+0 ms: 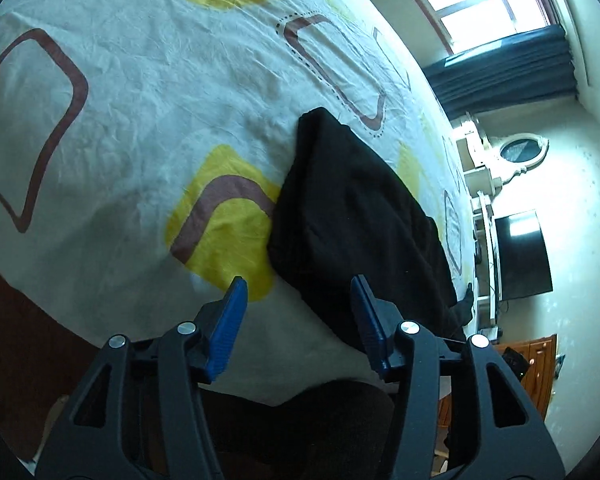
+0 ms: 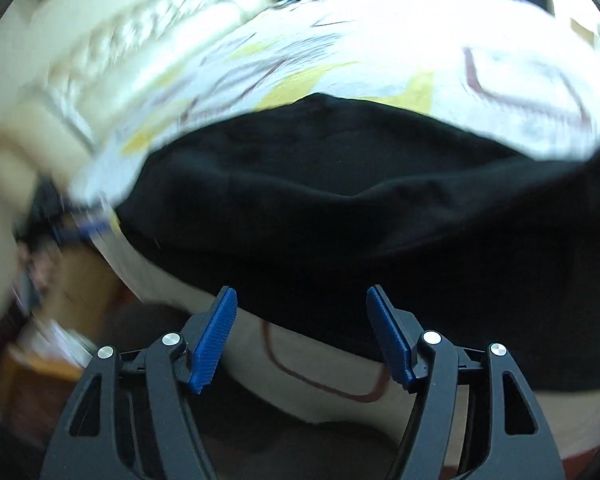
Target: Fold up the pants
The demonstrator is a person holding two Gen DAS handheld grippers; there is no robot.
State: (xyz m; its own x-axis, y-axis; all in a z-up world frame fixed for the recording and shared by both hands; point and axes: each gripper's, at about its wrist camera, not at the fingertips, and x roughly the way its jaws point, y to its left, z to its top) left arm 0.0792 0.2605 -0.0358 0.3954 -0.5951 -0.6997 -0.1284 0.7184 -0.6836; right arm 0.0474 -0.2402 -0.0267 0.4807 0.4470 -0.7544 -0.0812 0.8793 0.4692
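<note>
Black pants (image 1: 356,216) lie in a folded, elongated bundle on a patterned bed sheet (image 1: 140,112), running away from me toward the right. My left gripper (image 1: 298,296) is open and empty, hovering just above the near end of the pants. In the blurred right wrist view the pants (image 2: 340,208) fill the middle, lying across the sheet (image 2: 380,52). My right gripper (image 2: 300,308) is open and empty, just short of the pants' near edge.
The sheet is white with yellow and brown rounded squares. The bed's near edge (image 1: 100,328) drops to a dark floor. A window with blue curtains (image 1: 512,60), a television (image 1: 524,256) and a wooden cabinet (image 1: 536,360) stand beyond the bed.
</note>
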